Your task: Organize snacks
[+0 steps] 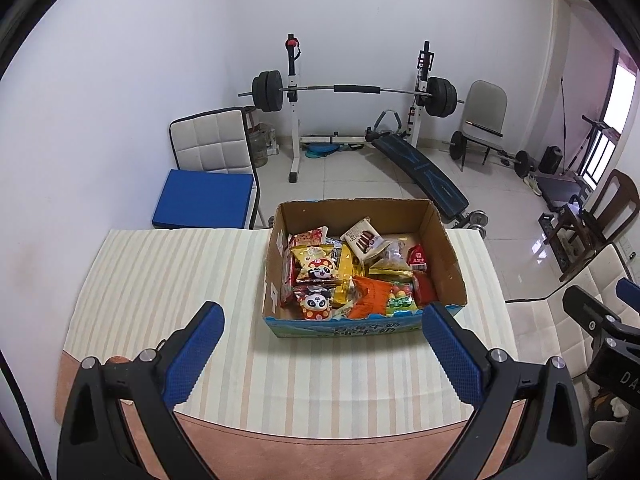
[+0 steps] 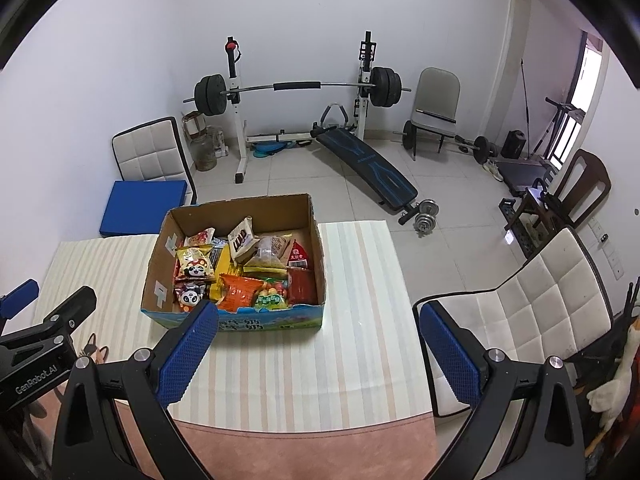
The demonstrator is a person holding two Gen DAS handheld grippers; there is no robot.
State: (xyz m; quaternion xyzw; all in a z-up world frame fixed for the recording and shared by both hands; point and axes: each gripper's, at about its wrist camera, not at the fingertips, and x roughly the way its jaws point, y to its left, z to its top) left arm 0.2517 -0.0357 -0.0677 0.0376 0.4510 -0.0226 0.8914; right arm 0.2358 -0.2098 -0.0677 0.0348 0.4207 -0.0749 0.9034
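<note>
A cardboard box (image 1: 450, 264) (image 2: 160, 268) full of mixed snack packets stands on the striped tablecloth. Inside lie panda-print packets (image 1: 316, 304) (image 2: 190, 296), an orange packet (image 1: 368, 300) (image 2: 240, 290), a red packet (image 1: 424, 286) (image 2: 302, 284) and a white chocolate packet (image 1: 362, 240) (image 2: 242, 238). My left gripper (image 1: 324, 360) is open and empty, held above the table just in front of the box. My right gripper (image 2: 320, 354) is open and empty, in front and to the right of the box. Each gripper shows at the edge of the other's view.
The table (image 1: 152, 280) carries a striped cloth with a pink border near me. A white chair (image 2: 532, 304) stands close at the table's right side. A chair with a blue cushion (image 1: 204, 198) stands behind the table. A barbell rack (image 1: 352, 92) and bench fill the far floor.
</note>
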